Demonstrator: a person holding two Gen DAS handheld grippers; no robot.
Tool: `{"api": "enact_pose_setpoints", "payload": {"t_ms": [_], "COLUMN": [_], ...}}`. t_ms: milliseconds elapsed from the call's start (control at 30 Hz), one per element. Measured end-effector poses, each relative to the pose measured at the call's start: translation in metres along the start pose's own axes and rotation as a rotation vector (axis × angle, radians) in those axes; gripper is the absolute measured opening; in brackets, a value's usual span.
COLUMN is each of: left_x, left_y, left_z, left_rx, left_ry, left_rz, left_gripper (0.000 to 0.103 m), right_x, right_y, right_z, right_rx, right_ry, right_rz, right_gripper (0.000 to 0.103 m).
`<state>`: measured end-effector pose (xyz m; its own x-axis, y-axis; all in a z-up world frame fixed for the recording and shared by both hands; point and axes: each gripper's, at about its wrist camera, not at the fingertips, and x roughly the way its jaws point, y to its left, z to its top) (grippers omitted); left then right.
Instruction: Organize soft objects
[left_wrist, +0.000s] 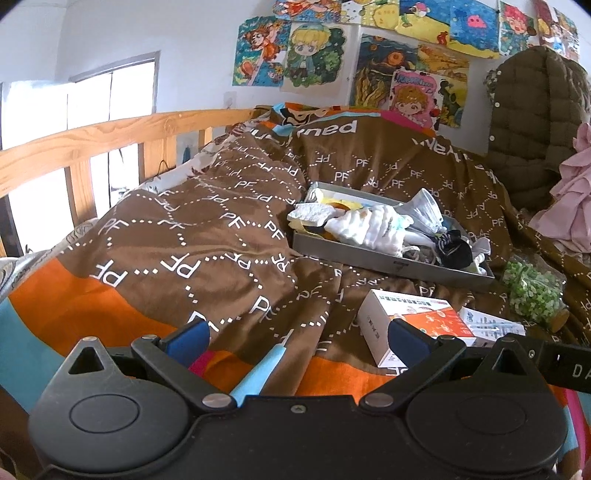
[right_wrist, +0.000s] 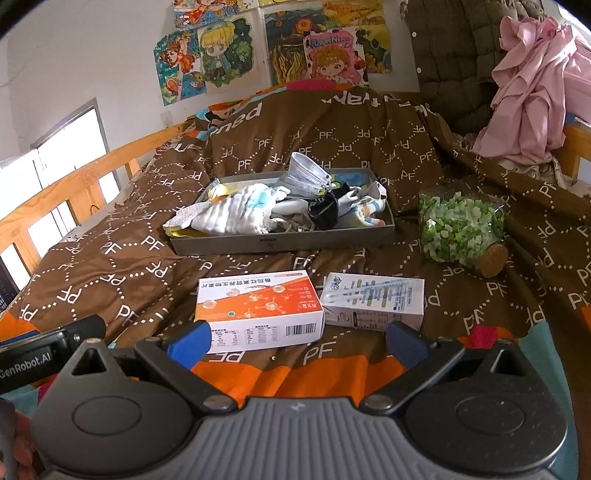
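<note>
While both grippers hang low over the near edge of the brown PF-patterned bedspread (right_wrist: 110, 266), their blue-padded fingers are spread wide and touch nothing: the left gripper (left_wrist: 297, 341) and the right gripper (right_wrist: 298, 341) each hold only air. One shallow grey rectangular tray (right_wrist: 280, 242) sits mid-bed, heaped with soft things: a white quilted cloth bundle (right_wrist: 236, 214), a black sock (right_wrist: 325, 212), a crumpled clear plastic bag (right_wrist: 304, 175) and other small fabrics too tangled to count. Two cartons lie side by side between the right gripper and the tray, an orange-and-white cardboard box (right_wrist: 258, 308) and a white box with blue print (right_wrist: 373, 299). One cork-stoppered glass jar of green and white pieces (right_wrist: 460, 232) lies on its side right of the tray. Behind, an olive quilted jacket (right_wrist: 447, 66) and a pink garment (right_wrist: 532, 92) are piled against the wall.
</note>
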<state>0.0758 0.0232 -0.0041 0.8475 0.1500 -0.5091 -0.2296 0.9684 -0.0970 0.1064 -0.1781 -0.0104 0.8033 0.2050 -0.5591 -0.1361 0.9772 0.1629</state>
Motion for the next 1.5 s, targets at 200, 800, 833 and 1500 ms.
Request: {"api": "enact_pose_setpoints", "payload": {"t_ms": [200,800,833,1500], "left_x": [0.009,0.019,0.019,0.02], "left_y": [0.002,-0.007,-0.008,-0.008], "left_z": [0.0,-0.002,-0.002,-0.005], "left_rx": [-0.02,0.043,0.046,0.071], "left_ry": [-0.011,-0.121,-0.124,-0.115], "left_rz": [0.019,0.032,0.031,0.043], "left_gripper": [0.102,0.102,0.102,0.102], "right_x": [0.011,0.02,0.02,0.016], "right_y": [-0.001,0.008,0.008,0.001], "right_z": [0.001,-0.001,-0.001,0.001], "right_rx": [0.004,-0.111,-0.116,-0.115], "right_ry": [0.017,-0.088,-0.096,-0.136], "right_rz": [-0.005,-0.04,-0.045,-0.074], "right_gripper": [0.103,0.103,0.103,0.103]}}
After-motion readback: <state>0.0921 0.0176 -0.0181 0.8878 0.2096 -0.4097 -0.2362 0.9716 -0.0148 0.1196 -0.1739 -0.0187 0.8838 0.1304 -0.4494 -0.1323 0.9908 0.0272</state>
